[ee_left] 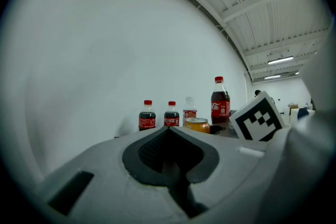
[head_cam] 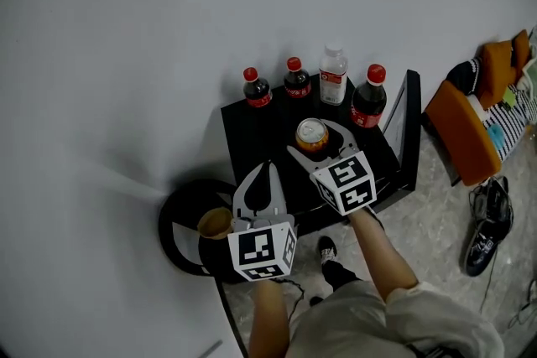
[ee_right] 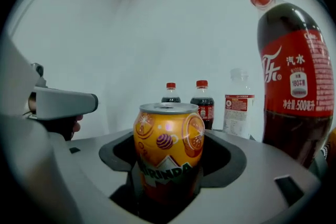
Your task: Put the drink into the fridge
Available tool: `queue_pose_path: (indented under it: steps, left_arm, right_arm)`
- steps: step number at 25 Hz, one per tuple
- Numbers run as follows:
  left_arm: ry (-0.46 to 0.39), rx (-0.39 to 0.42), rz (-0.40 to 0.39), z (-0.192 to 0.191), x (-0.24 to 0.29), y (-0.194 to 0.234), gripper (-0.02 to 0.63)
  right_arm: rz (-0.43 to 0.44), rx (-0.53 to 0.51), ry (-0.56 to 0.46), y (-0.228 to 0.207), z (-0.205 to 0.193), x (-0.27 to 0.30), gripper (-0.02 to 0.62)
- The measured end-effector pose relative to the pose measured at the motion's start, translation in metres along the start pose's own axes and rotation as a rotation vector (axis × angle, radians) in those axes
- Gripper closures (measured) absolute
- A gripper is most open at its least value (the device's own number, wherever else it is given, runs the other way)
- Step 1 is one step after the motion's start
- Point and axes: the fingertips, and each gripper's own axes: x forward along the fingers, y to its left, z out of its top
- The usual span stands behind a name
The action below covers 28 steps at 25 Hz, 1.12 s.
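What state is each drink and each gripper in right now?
orange can: upright on the black table, between the right gripper's jaws
right gripper: shut on the orange can
left gripper: shut, empty
far-left small cola bottle: upright, capped
second small cola bottle: upright, capped
clear bottle: upright, capped
large cola bottle: upright, capped
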Motion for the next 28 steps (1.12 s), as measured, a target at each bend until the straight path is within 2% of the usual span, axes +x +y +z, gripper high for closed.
queue_pose_path:
  steps: [6,17,23,28]
  left_arm:
    - [-0.029,-0.024,-0.016,0.004,-0.013,0.001,0.597]
    - [-0.044,0.003,-0.04,-0.008,-0.094,-0.036,0.597]
    - [0.006,0.004,-0.025,-0.042,-0.141,-0.054,0.597]
    - [0.07,0.016,-0.019,-0.083,-0.152,-0.062,0.597]
  right_arm:
    - [0.001,0.052,-0.08,0.008,0.004,-0.014,0.284]
    - [0.029,0.01,-0.119,0.064,-0.01,-0.094,0.284]
    - [0.038,0.003,-0.121,0.091,-0.034,-0.137,0.284]
    - [0.05,0.021,-0.116,0.099,-0.076,-0.145,0.284]
